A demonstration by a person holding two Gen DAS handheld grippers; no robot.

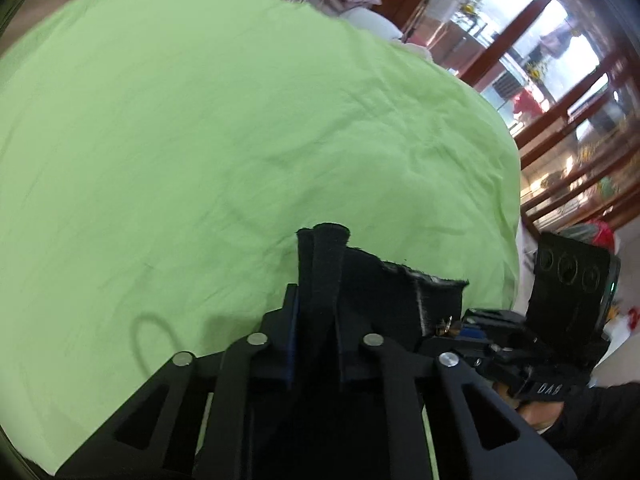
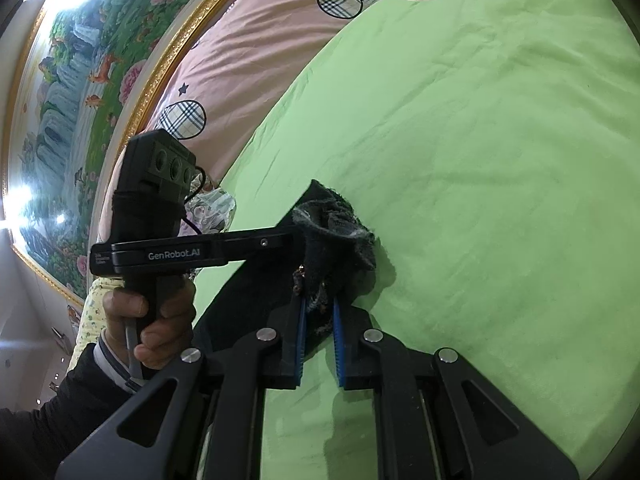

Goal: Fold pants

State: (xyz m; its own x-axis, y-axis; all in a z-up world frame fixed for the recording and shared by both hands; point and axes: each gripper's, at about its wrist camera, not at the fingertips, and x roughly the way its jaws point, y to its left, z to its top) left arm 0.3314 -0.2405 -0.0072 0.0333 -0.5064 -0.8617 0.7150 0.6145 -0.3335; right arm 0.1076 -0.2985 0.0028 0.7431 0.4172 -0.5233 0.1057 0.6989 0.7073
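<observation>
A light green bedsheet is seen spread wide over the bed, wrinkled across its surface, and it fills most of both wrist views. Beyond the far edge of the sheet, a pink quilt with plaid heart patches is bunched, and past that quilt a gold-framed landscape painting is hung on the wall. On the other side of the sheet, a red-brown wooden window frame is visible. The black pants are held above the green sheet, gathered between the two grippers, with a frayed grey edge and a small metal fastener shown at the bunched fabric. The left gripper is pressed together on a thick fold of the pants, dark cloth standing up between its fingers and trailing off toward the other gripper. The right gripper is pinched on the frayed bunch of the same pants, its blue pads pressed against the cloth, which rises just ahead of the fingertips. The left hand is wrapped round its tool's handle.
</observation>
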